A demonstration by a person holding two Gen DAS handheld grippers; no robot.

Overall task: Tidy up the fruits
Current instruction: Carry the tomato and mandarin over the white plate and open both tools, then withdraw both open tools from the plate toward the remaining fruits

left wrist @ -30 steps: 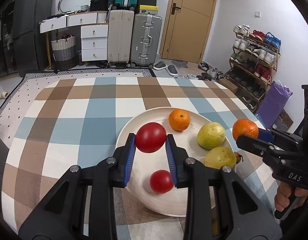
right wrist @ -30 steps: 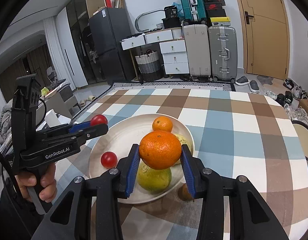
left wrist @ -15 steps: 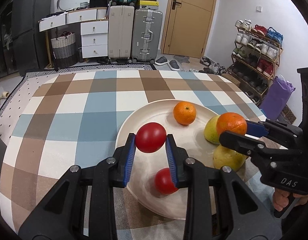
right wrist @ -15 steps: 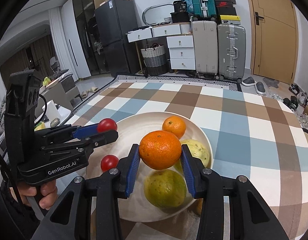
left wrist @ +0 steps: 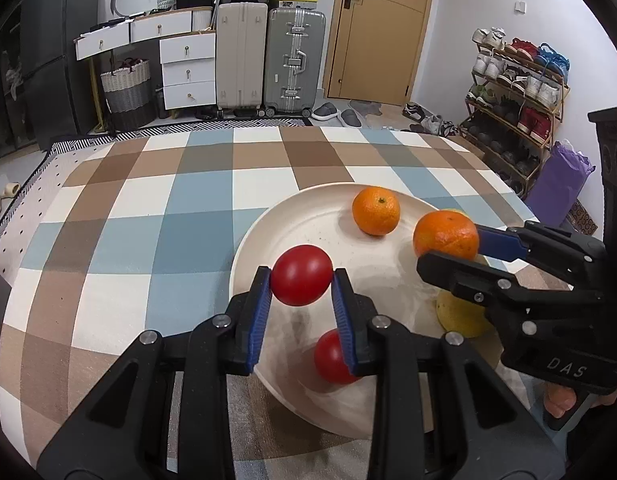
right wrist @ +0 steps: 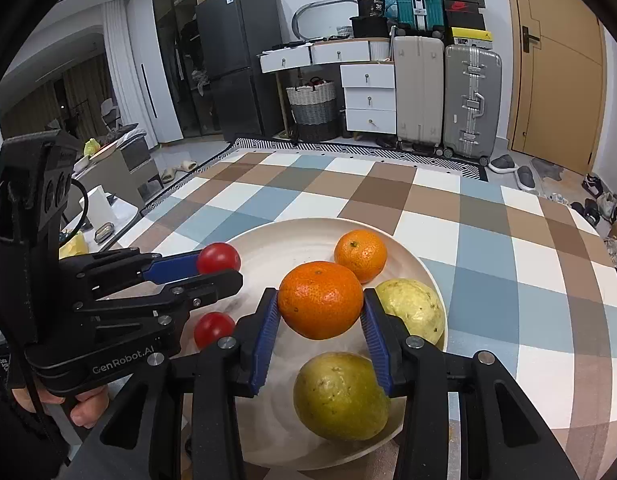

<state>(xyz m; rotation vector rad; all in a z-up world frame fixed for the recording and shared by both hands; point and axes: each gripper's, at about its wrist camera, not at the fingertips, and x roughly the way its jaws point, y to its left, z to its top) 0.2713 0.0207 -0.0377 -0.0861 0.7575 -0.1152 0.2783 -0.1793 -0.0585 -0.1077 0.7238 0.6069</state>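
The left gripper (left wrist: 301,284) is clamped on a smooth, glossy red tomato (left wrist: 301,275), held between ribbed blue pads (left wrist: 262,308) above the near rim of the plate (left wrist: 308,216). The right gripper (right wrist: 319,320) is clamped on a dimpled orange (right wrist: 320,300) above the plate's middle. Below it lie a second tomato (right wrist: 213,329), a smaller orange (right wrist: 360,255), and two rough, speckled yellow-green fruits: one near (right wrist: 340,396), one beside the right pad (right wrist: 412,310). The plate is round, matte and cream-coloured, resting on a checked cloth (right wrist: 488,264) of blue, brown and white squares. Hard-shell suitcases (right wrist: 444,96) stand well apart, by the wall.
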